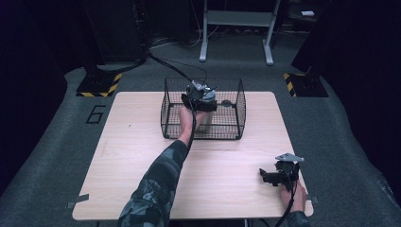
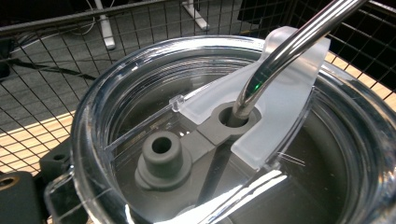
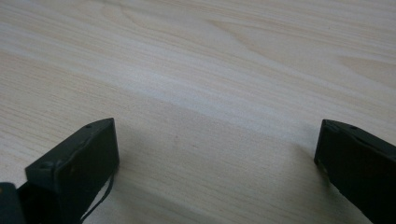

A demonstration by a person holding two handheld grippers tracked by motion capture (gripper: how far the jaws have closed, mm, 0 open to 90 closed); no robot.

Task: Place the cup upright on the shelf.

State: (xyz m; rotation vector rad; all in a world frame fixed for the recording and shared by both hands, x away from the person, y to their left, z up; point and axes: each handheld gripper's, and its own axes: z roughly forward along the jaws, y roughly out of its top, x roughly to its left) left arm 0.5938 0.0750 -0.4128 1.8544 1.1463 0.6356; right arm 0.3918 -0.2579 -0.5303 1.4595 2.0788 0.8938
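Right under the left gripper [image 1: 200,97], inside the wire basket [image 1: 239,111], stands a clear-lidded tumbler [image 2: 140,116] — straw [image 2: 285,51] upright (jaws hidden, can't tell). Right gripper [image 3: 215,154] — wide, far off.

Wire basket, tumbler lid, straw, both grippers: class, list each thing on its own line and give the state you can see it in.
Wire basket: upright on the table, open at the top.
Tumbler lid: clear, seated on the cup, inside the basket.
Metal straw: pushed through one lid hole, leaning.
Second lid hole: empty.
Left gripper: in the basket at the tumbler; fingers unseen.
Right gripper: open, empty, low over the table.
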